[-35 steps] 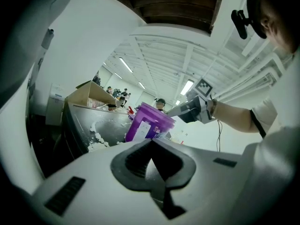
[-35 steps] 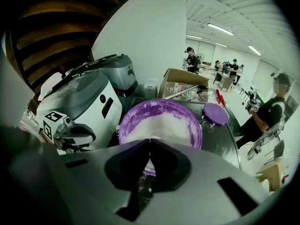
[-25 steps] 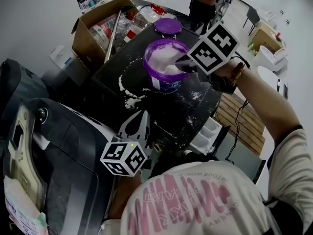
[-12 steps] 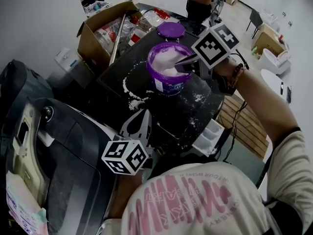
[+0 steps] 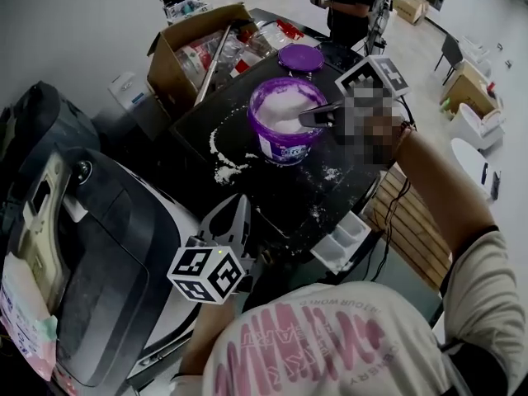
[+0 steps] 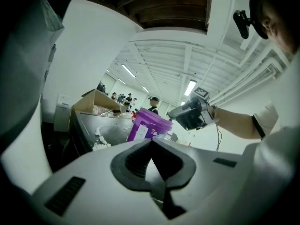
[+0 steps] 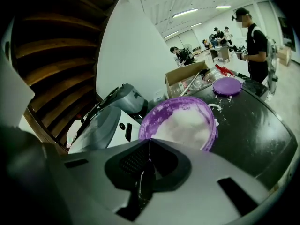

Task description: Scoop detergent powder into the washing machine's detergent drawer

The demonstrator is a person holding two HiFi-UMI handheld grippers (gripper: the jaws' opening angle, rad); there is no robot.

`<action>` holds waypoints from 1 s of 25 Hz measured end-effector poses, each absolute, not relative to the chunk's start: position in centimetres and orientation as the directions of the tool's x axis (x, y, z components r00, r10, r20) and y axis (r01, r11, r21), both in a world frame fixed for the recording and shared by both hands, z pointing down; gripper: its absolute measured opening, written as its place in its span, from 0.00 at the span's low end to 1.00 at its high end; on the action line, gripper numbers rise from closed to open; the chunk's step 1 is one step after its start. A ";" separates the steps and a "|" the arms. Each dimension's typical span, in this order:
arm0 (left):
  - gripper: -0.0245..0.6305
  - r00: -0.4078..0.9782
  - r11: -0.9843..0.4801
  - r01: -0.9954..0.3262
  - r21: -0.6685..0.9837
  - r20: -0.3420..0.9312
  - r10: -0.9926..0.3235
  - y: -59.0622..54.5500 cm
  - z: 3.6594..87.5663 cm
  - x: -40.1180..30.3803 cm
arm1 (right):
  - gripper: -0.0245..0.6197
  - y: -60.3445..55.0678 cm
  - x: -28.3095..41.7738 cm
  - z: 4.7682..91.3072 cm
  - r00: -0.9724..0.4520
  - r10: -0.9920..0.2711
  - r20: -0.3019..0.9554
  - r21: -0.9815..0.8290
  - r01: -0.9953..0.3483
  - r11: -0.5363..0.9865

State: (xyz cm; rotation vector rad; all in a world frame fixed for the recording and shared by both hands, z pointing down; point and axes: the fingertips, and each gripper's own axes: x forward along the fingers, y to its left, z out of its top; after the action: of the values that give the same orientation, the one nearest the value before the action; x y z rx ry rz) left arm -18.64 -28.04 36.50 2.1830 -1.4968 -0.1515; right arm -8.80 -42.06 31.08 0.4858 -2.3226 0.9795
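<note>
Held the right gripper (image 5: 317, 116), jaws together, over the rim of the purple powder tub (image 5: 280, 145). Held the left gripper (image 5: 240, 202), jaws together too, well apart from it.

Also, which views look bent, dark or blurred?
Both gripper views bend strongly: left gripper view curves the ceiling, right gripper view has black corners. Head view is dim; a mosaic patch covers part of the right gripper.
</note>
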 end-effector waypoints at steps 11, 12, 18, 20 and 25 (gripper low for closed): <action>0.04 0.275 -0.175 -0.878 0.446 0.170 -0.946 -24.5 35.2 -16.5 | 0.04 -42.3 -6.9 31.2 -0.858 -0.187 0.479 -0.703 -0.502 0.503; 0.04 0.270 -0.171 -0.880 0.443 0.170 -0.948 -24.3 35.1 -16.3 | 0.04 -42.3 -6.8 31.2 -0.862 -0.198 0.466 -0.720 -0.500 0.481; 0.04 0.241 -0.150 -0.893 0.425 0.168 -0.956 -22.5 34.3 -15.6 | 0.04 -42.4 -6.3 31.9 -0.890 -0.230 0.393 -0.816 -0.453 0.359; 0.04 0.232 -0.143 -0.895 0.422 0.168 -0.958 -22.0 34.2 -15.5 | 0.04 -42.3 -6.2 32.1 -0.896 -0.234 0.377 -0.838 -0.438 0.326; 0.04 0.213 -0.129 -0.902 0.413 0.163 -0.963 -20.9 33.6 -15.6 | 0.04 -42.2 -6.2 32.0 -0.903 -0.255 0.345 -0.863 -0.412 0.291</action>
State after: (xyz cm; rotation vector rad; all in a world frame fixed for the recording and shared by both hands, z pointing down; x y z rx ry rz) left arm -15.57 -20.85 33.63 2.0726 -1.7274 -0.1982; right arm -6.24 -42.18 32.04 0.6277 -2.4071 1.6782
